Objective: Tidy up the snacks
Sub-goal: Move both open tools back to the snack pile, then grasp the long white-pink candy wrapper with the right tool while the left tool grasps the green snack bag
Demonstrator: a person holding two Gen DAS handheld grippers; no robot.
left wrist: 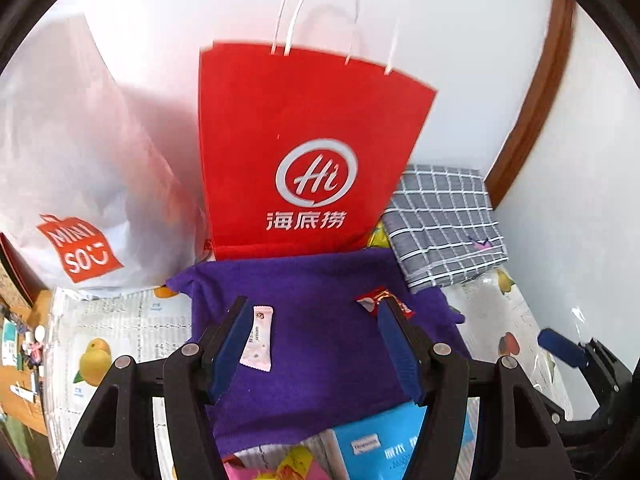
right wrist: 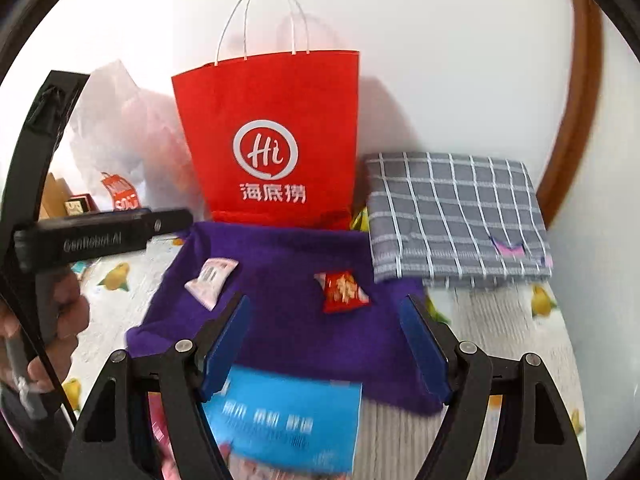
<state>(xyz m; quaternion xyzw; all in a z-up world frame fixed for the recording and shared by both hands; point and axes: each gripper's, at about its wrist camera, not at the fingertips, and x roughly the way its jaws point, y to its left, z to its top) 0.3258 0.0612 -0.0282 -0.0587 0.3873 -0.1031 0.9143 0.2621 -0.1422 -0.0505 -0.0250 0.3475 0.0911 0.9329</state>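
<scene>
Both claws are spread and hold nothing, so we judge we are between picks, lining up on the loose snacks.

Through the left wrist camera, our left claw (left wrist: pixel 316 344) hangs over the purple cloth (left wrist: pixel 320 344) at centre frame. One pink sachet (left wrist: pixel 257 338) lies on the cloth just beside the left-hand finger, and one red snack packet (left wrist: pixel 382 299) peeks out at the tip of the right-hand finger. One red paper bag (left wrist: pixel 304 152) stands upright behind the cloth, one white shopping bag (left wrist: pixel 80 168) fills the upper left, and one folded grey checked cloth (left wrist: pixel 444 220) sits at right. At the bottom edge we see one blue packet (left wrist: pixel 384 440). The right claw's tip shows at the lower right.

Through the right wrist camera, our right claw (right wrist: pixel 326 344) is likewise wide apart above the cloth. Ahead of it lie the same two snacks: the sachet at centre left, the red packet nearer centre, well apart from each other. The blue packet lies blurred at bottom centre.

Next we would need to lower one claw around a single snack and close, probably carrying it to the red bag.
</scene>
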